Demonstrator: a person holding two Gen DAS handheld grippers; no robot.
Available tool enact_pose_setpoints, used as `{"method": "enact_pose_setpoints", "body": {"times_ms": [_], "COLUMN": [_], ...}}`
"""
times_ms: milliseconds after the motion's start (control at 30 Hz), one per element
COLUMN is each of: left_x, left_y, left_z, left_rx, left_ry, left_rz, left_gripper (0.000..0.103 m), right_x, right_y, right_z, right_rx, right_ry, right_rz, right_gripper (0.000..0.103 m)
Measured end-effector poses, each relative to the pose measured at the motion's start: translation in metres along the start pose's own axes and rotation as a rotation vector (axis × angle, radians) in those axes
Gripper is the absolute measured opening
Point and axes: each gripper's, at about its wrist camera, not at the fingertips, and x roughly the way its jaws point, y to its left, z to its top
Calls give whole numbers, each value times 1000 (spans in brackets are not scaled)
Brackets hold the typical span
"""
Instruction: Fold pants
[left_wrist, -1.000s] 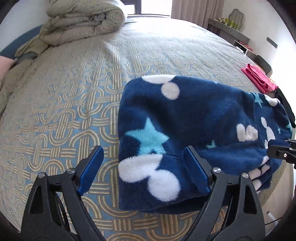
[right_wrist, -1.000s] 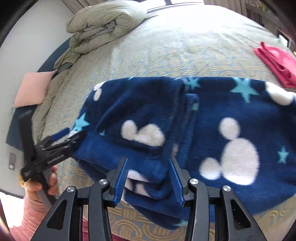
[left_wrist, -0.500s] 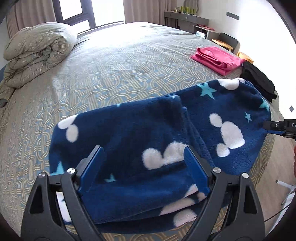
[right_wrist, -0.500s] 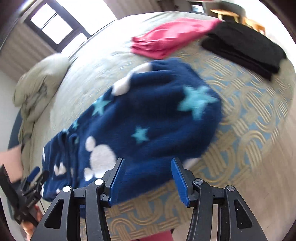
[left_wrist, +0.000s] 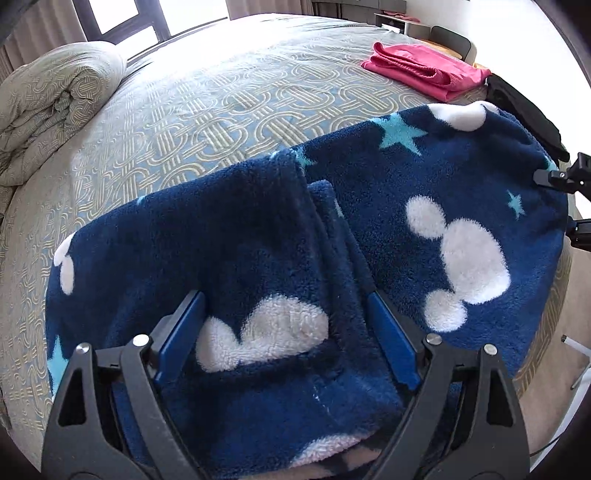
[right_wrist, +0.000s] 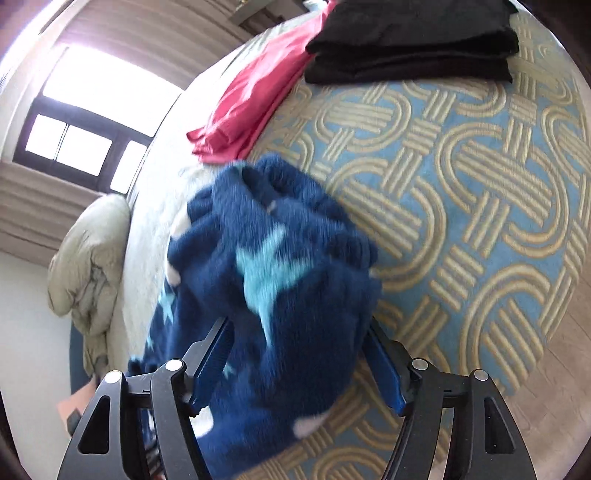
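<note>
Pants (left_wrist: 369, 221): folded on bed (left_wrist: 221, 103), near edge. Left claw (left_wrist: 284, 332) and right claw (right_wrist: 299, 365) spread wide astride them, ungripped. Left view alone shows fold seam. Beyond: pink clothes (left_wrist: 424, 70), black clothes (right_wrist: 410, 40), duvet (left_wrist: 48, 107).

Pants (right_wrist: 273, 295) motion-blurred; lower end cut off

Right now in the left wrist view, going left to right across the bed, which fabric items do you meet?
Rolled duvet → navy fleece pants → folded pink garment → black garment.
</note>
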Motion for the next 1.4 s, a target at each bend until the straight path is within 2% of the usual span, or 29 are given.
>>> {"method": "enact_pose_setpoints", "body": {"times_ms": [33, 67, 167, 267, 367, 467, 567, 633, 700, 767, 800, 867, 900, 1000, 1067, 1100, 1167, 1233, 1267, 1300, 1400], "left_x": [-3, -10, -29, -40, -45, -49, -50, -50, -48, -48, -49, -49, -49, -52, -56, -56, -54, -47, -42, -38, -31], "left_y": [3, 8, 23, 42, 67, 104, 148, 174, 192, 201, 202, 202, 201, 196, 191, 188, 178, 171, 166, 163, 156], "left_z": [0, -1, -2, -5, -9, -21, -43, -61, -78, -89, -92, -93, -92, -86, -81, -77, -69, -65, -62, -61, -53], "left_rx": [-18, -50, -143, -213, -270, -361, -489, -564, -634, -666, -665, -653, -652, -644, -624, -614, -608, -623, -638, -645, -652], "left_ry": [-4, -13, -55, -76, -91, -106, -99, -86, -74, -76, -79, -77, -75, -88, -99, -97, -68, -30, -10, 3, 34], "left_rz": [-19, -54, -178, -236, -208, -185, -177, -148, -173, -214, -218, -225, -234, -262, -298, -326, -403, -459, -465, -459, -451], "left_gripper": [89, 89, 89, 89, 89, 89, 89, 89, 89, 89, 89, 89, 89, 89, 89, 89, 92, 98, 98, 98, 98], "right_x": [-2, -4, -16, -36, -48, -47, -24, 6, 44, 73, 77, 71, 65, 42, 29, 25, 24, 39, 40, 47, 63], "right_y": [3, 7, 33, 77, 140, 206, 267, 291, 301, 298, 294, 288, 284, 271, 264, 261, 256, 252, 248, 243, 230], "right_z": [2, 4, 1, -8, -31, -76, -139, -183, -222, -247, -252, -250, -244, -216, -195, -184, -170, -159, -160, -160, -169], "right_rx": [-4, -10, -57, -193, -384, -608, -836, -965, -1076, -1146, -1164, -1171, -1153, -1023, -960, -935, -899, -880, -878, -876, -874], "right_ry": [-14, -23, -88, -150, -163, -139, -65, 29, 174, 258, 255, 247, 267, 325, 300, 260, 169, 103, 92, 102, 200], "right_rz": [-35, -41, -24, 11, 66, 127, 171, 164, 110, 33, 19, 49, 85, 226, 269, 267, 167, -14, -65, -92, -79], "right_gripper": [47, 20, 17, 17, 17, 17, 17, 20, 26, 28, 29, 34, 43, 57, 59, 61, 62, 62, 62, 62, 62]}}
